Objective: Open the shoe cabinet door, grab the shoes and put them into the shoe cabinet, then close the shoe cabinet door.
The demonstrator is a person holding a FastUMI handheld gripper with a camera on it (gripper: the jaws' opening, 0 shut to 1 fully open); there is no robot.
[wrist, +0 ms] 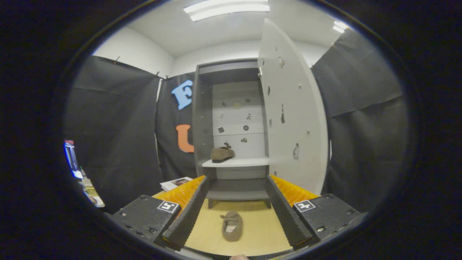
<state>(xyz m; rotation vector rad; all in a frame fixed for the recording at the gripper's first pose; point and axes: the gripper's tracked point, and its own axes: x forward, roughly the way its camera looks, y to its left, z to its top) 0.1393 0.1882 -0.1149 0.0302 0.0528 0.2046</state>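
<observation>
We see two soft, matt suede-like shoes [231, 226], a smooth matt painted cabinet [202, 119] and door [294, 119], a pale wood-look tabletop [260, 231], and ridged gripper fingers [187, 213] spread wide at 6 o'clock.

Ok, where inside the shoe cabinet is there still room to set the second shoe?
The white shelf is bare right of the brown shoe, up to the open door. The lower shelf looks free. The open gripper brackets the second shoe on the floor.
</observation>
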